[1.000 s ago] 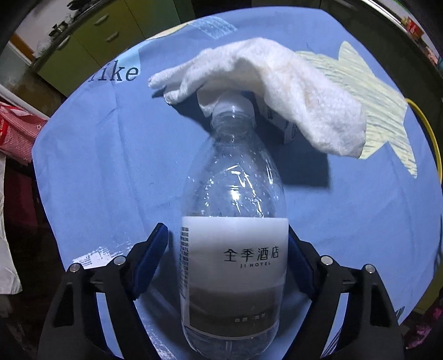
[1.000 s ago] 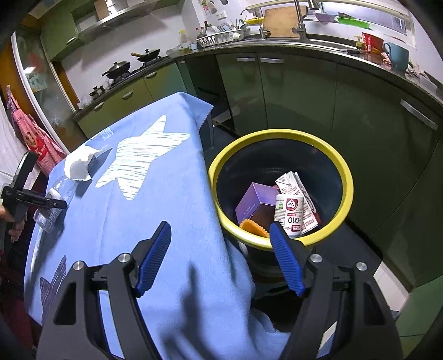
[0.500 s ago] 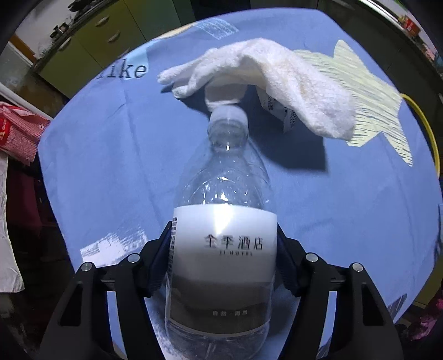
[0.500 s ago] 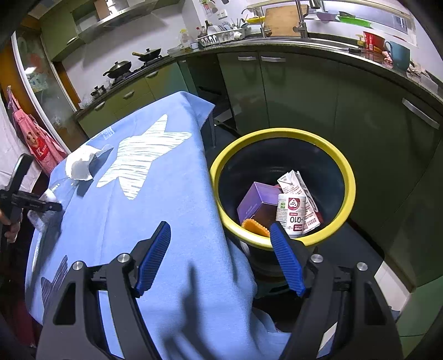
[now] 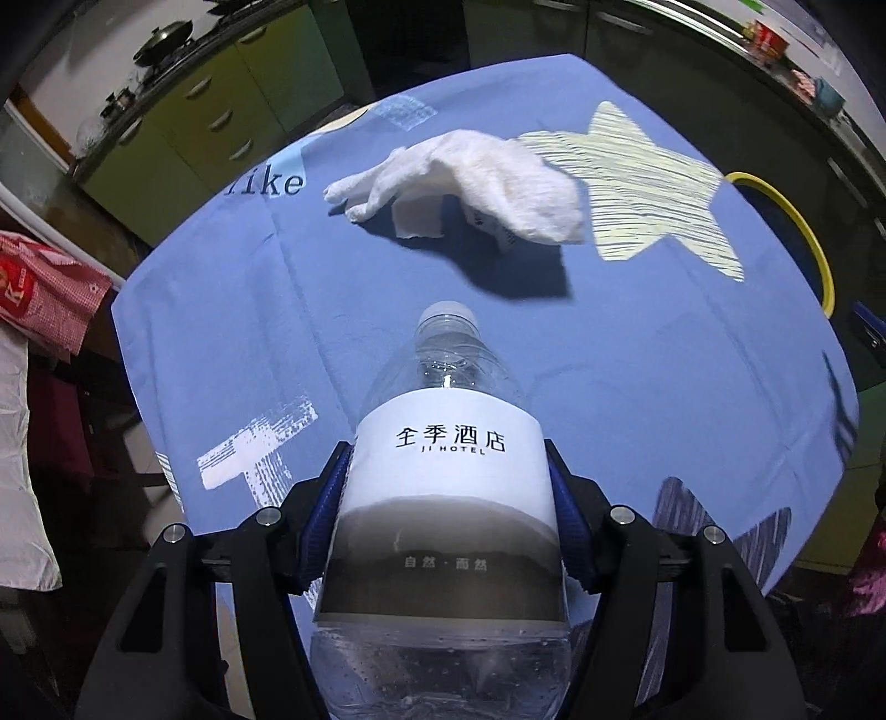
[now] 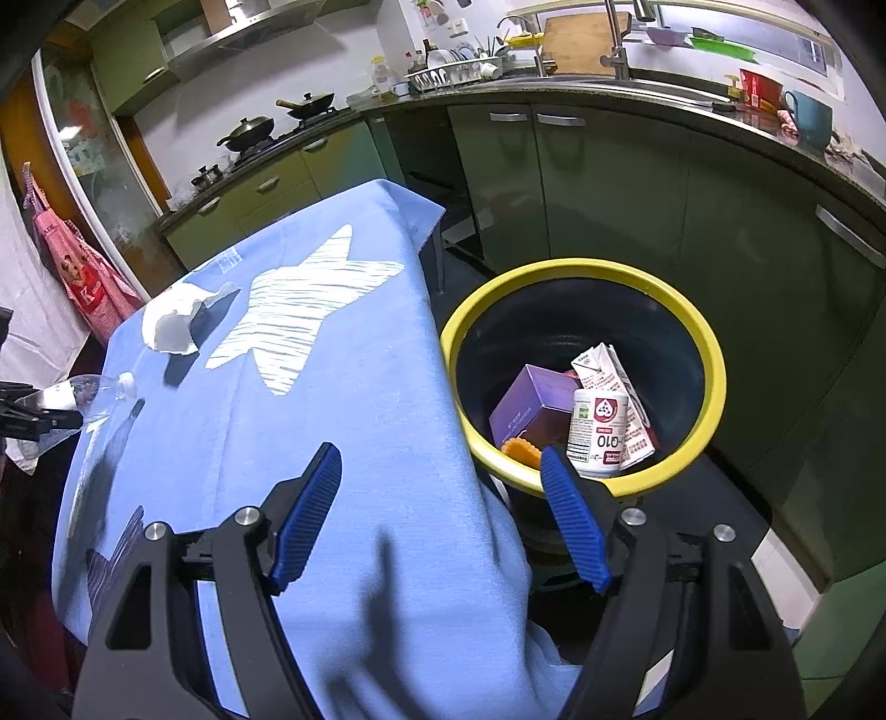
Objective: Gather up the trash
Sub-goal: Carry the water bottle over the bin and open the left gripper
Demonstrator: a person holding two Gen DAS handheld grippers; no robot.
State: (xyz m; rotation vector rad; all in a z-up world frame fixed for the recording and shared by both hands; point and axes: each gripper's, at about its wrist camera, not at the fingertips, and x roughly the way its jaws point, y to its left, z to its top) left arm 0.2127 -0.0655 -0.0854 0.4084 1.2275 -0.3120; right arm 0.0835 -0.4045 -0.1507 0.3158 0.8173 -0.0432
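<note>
Gripping the bottle (image 5: 448, 487) now, left gripper (image 5: 448, 498) has lifted it off the table (image 5: 664, 360); bin (image 6: 714, 387) next, right gripper (image 6: 440, 493) wide, empty.

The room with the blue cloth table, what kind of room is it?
Most likely a home kitchen. Pans sit on a stove, a dish rack stands by the sink tap, and green cabinets run under the counter.

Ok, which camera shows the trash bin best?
The right wrist view. The bin sits fully in frame with its whole yellow rim and the cartons and boxes inside visible. The left wrist view catches only an arc of the yellow rim at the right edge, past the blue tablecloth.
</note>
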